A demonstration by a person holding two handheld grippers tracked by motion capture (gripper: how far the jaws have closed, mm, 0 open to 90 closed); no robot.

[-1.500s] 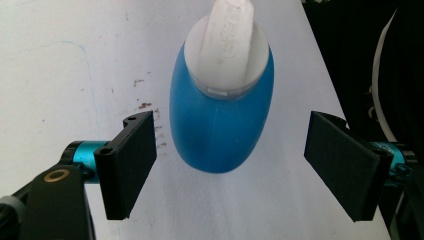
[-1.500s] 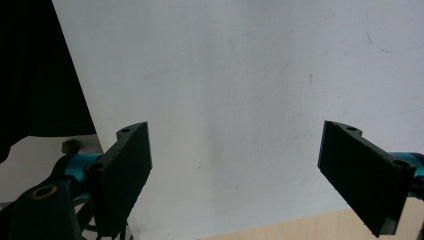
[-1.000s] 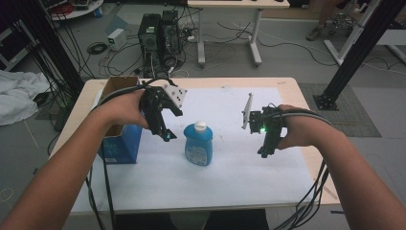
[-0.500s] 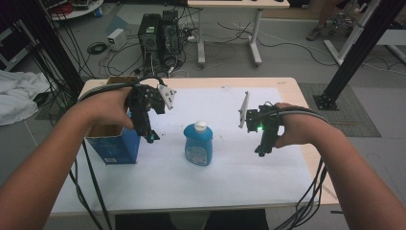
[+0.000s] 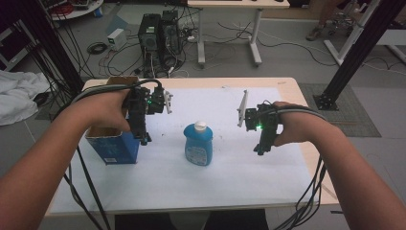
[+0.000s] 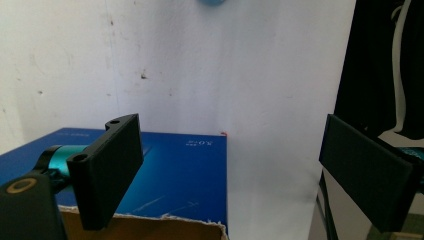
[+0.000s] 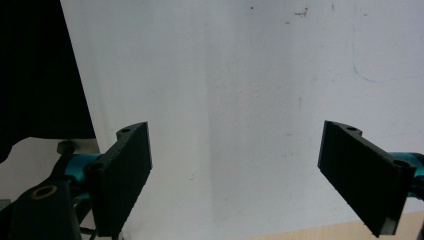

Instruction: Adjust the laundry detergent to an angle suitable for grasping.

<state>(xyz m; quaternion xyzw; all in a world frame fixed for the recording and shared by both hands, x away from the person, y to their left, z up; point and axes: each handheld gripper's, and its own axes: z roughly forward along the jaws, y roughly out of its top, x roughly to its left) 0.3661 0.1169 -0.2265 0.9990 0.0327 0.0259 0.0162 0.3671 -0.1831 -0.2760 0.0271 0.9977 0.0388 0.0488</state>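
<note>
White paper (image 5: 225, 172) covers the wooden table (image 5: 306, 96) across the middle of the high view, and your forearms come up from the bottom corners. Your left gripper (image 5: 145, 139) sits left of centre, over the right edge of the open blue cardboard box (image 5: 112, 146); its jaws have just been opening and stand wide apart with nothing between them. In the left gripper view the box's blue side (image 6: 170, 175) lies below the jaws. Your right gripper (image 5: 261, 148) hangs right of centre above bare paper, jaws spread wide and holding nothing. Between the two, at centre frame, the blue soap bottle (image 5: 198, 143) with its white cap stands upright, apart from both grippers. Farther back, toward the top of the frame, computer towers (image 5: 158, 31) and tangled cables (image 5: 119, 52) sit on the grey floor.
</note>
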